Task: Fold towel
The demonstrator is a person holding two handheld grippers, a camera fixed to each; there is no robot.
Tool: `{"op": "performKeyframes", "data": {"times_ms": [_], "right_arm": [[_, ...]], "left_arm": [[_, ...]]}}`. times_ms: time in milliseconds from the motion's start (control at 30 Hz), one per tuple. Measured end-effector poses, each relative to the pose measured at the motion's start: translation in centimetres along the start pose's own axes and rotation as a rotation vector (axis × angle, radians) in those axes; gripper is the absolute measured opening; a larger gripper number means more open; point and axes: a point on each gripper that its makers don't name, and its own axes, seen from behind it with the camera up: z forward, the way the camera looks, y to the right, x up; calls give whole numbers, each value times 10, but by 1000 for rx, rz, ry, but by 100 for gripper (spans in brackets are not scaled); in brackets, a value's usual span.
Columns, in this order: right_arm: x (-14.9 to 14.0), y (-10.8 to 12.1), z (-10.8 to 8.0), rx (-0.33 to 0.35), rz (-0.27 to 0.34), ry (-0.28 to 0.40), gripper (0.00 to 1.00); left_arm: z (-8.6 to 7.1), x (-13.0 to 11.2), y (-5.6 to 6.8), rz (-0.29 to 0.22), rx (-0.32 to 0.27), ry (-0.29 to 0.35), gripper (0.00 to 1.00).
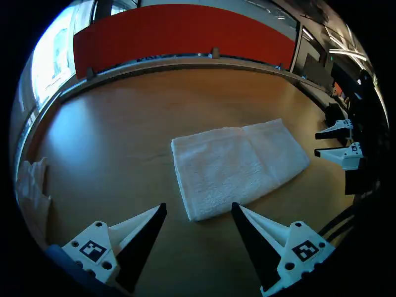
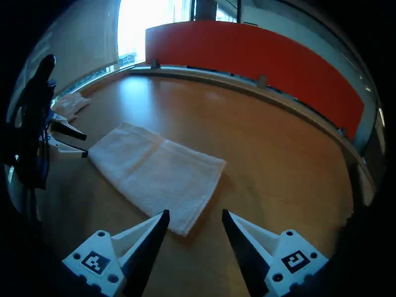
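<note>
folded towel [image 1: 237, 166] flat, long axis lower-left to upper-right

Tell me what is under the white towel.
The towel lies folded flat on the wooden table, with bare wood showing along its edges. Anything beneath it or between its layers is covered and cannot be seen.

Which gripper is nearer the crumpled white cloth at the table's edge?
Left. The left gripper is close beside the crumpled cloth, at one end of the folded towel; the right gripper is at the towel's opposite end, farther off.
</note>
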Motion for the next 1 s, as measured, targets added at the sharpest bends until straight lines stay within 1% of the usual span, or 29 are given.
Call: {"op": "performKeyframes", "data": {"times_ms": [100, 267, 533, 633, 733, 1000], "right_arm": [[-9, -2, 2, 7, -2, -16, 82], [-20, -3, 4, 12, -8, -35, 82], [-24, -3, 8, 21, -10, -41, 82], [-26, -4, 10, 30, -17, -45, 80], [-30, -6, 12, 46, -28, -54, 74], [-38, -12, 17, 89, -62, -79, 53]], "left_arm": [[3, -5, 2, 9, -6, -12, 97], [5, -11, 2, 22, -4, -24, 97], [5, -12, 0, 16, 4, -26, 97], [4, -12, -1, 17, 9, -24, 97], [2, -11, -2, 17, 14, -21, 97], [-10, -12, -7, 7, 37, -8, 97]]}}
